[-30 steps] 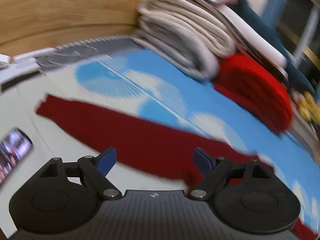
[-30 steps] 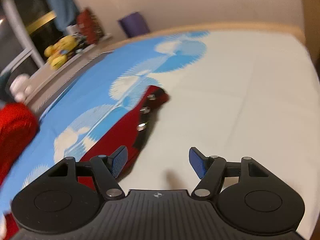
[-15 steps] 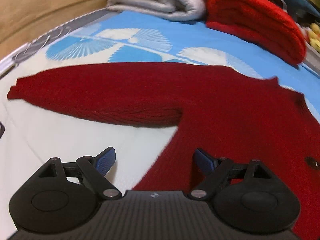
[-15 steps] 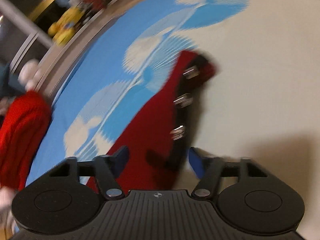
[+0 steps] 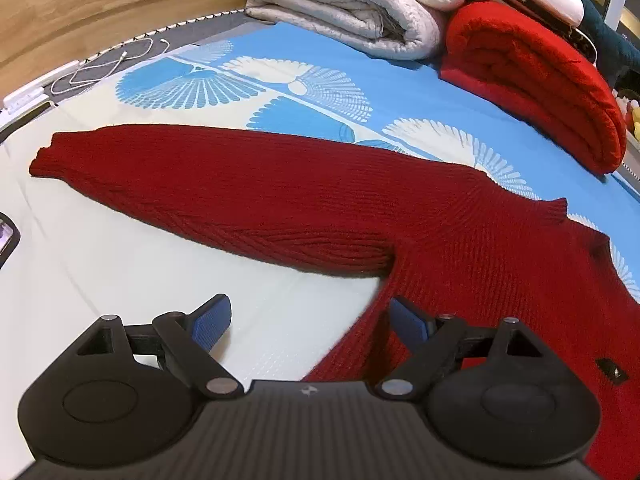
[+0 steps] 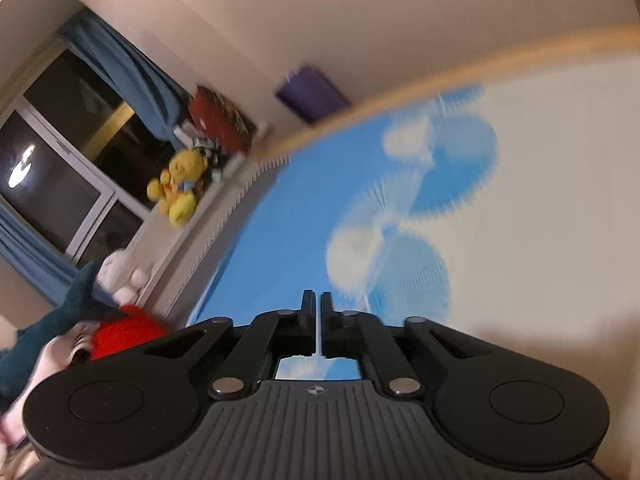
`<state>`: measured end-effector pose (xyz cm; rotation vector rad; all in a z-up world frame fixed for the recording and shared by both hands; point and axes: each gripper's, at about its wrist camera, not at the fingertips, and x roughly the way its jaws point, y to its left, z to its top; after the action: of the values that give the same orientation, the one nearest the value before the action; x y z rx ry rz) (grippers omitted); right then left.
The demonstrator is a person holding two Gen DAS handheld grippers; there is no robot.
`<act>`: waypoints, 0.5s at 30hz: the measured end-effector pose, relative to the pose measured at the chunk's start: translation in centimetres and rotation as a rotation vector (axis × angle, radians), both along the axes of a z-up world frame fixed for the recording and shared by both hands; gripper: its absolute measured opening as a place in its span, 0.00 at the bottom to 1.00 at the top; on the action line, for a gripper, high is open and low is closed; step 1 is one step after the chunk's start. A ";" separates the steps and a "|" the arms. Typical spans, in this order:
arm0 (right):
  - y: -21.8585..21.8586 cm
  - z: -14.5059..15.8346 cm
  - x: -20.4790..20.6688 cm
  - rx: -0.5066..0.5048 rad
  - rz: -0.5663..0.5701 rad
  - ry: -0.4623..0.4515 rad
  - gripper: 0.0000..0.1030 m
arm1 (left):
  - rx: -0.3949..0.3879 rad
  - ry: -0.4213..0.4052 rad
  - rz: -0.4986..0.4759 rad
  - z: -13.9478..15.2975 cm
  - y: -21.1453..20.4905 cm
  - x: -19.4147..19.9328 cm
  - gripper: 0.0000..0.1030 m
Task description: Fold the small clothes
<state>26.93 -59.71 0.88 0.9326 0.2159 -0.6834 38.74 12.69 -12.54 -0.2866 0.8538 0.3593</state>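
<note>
Now that my right gripper [image 6: 316, 322] has closed and tilted off the sweater [image 5: 360, 208], it shows nothing held; my left gripper [image 5: 308, 320] hangs wide at the flat sweater's armpit.

My left gripper [image 5: 310, 322] was held low and level, its blue-padded fingers [image 5: 212, 322] spread wide with nothing between them. My right gripper [image 6: 316, 320] was tilted upward, its two fingers drawn together until only a thin slit remained; whether anything was pinched there, I could not tell.
</note>
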 end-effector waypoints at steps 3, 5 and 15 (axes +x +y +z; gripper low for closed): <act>-1.2 -1.0 2.8 -0.039 0.017 0.151 0.26 | -0.003 -0.006 -0.002 0.1 0.3 0.0 0.87; -1.3 -3.2 1.2 0.016 0.046 0.126 0.38 | -0.008 -0.008 -0.003 0.2 0.6 0.2 0.87; 3.7 -11.3 -12.3 -0.145 0.270 0.390 0.83 | -0.018 -0.033 -0.048 1.3 0.3 -0.1 0.87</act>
<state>14.62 -56.06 -10.37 0.6101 0.6183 -0.6153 38.61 13.00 -11.24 -0.2873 0.8304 0.3023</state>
